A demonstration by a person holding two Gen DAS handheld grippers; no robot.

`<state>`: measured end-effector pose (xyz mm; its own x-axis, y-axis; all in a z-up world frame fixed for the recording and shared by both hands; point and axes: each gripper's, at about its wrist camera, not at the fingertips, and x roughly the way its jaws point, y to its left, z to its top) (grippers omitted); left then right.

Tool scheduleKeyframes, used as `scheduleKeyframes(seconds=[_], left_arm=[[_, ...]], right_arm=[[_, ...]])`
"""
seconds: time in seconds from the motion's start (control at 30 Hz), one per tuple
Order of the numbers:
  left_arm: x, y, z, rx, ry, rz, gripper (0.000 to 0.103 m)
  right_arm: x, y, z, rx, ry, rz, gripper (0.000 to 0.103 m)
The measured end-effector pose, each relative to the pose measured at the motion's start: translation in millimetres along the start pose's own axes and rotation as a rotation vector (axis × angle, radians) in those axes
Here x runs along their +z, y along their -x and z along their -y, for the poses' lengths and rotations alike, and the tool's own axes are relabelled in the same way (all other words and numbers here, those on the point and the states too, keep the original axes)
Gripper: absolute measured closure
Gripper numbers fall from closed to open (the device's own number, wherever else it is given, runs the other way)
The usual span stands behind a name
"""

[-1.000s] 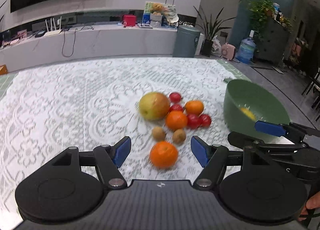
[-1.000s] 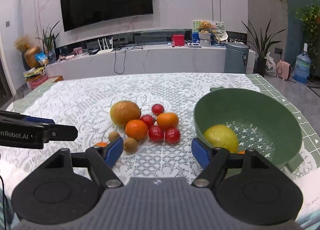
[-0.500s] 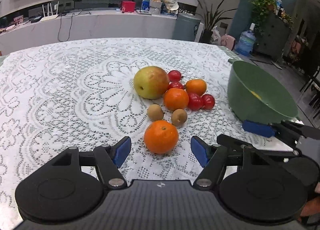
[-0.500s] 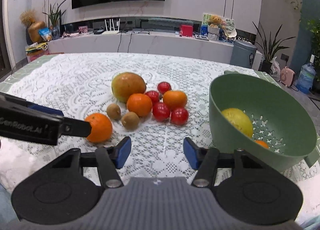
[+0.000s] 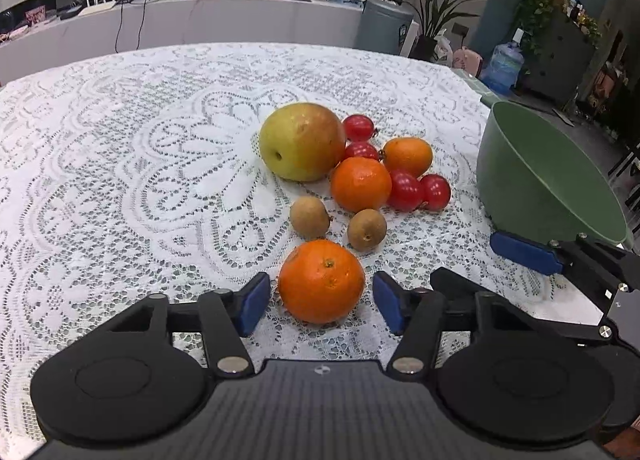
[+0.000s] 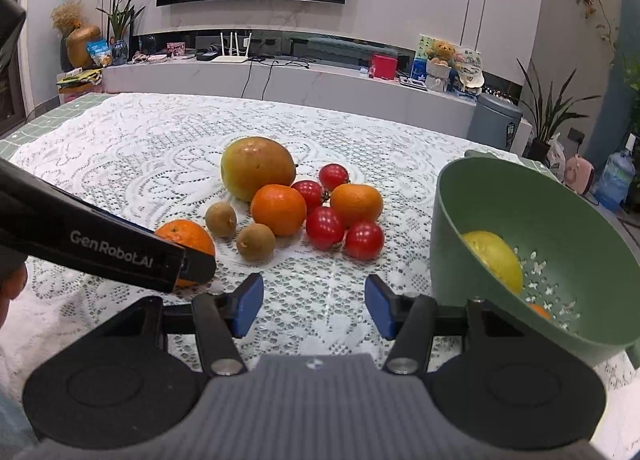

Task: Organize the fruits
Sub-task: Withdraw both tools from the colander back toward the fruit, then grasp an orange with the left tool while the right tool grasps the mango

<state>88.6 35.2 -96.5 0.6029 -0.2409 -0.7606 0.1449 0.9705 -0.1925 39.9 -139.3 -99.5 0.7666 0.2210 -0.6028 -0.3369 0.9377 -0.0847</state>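
Nearest mandarin (image 5: 321, 280) sits on lace cloth (image 5: 120, 179) btwn spread pads of left gripper (image 5: 320, 298), untouched. Pads should be centred at widest girth, closed gently. Right gripper (image 6: 314, 306) is spread, empty, beside green colander (image 6: 532, 219).

fruit pile (image 5: 352, 175) left of bowl (image 5: 536, 179), on tablecloth (image 5: 120, 179)

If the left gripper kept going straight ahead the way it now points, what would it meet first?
Most likely the nearest orange: it sits on the lace tablecloth between the open fingers of the left gripper, apparently untouched. The two small brown fruits lie just beyond.
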Motion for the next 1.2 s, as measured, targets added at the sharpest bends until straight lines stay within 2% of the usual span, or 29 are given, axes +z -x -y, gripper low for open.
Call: scheduleKeyframes(seconds=[0.17, 0.5, 0.7, 0.77, 0.97, 1.2], left_arm=[[-0.1, -2.4, -1.4, -0.016, 0.008, -0.012, 0.048], [13.3, 17.8, -17.0, 0.011, 0.045, 0.052, 0.050], [29.6, 29.7, -39.1, 0.073, 0.081, 0.098, 0.050], [34.3, 29.8, -45.7, 0.092, 0.088, 0.103, 0.051], [44.5, 26.3, -60.8, 0.116, 0.113, 0.104, 0.050], [47.9, 19.8, -66.7, 0.106, 0.126, 0.099, 0.051]], right_arm=[[2.7, -6.3, 1.3, 0.016, 0.001, -0.009, 0.050], [28.3, -18.6, -8.4, 0.079, 0.051, 0.027, 0.048], [57.5, -43.7, -19.4, 0.122, 0.069, 0.048, 0.035], [66.0, -55.6, -22.6, 0.135, 0.068, 0.040, 0.030], [84.5, -88.9, -25.9, 0.148, 0.020, 0.001, 0.029], [93.4, -114.1, -24.3, 0.152, -0.003, -0.039, 0.028]])
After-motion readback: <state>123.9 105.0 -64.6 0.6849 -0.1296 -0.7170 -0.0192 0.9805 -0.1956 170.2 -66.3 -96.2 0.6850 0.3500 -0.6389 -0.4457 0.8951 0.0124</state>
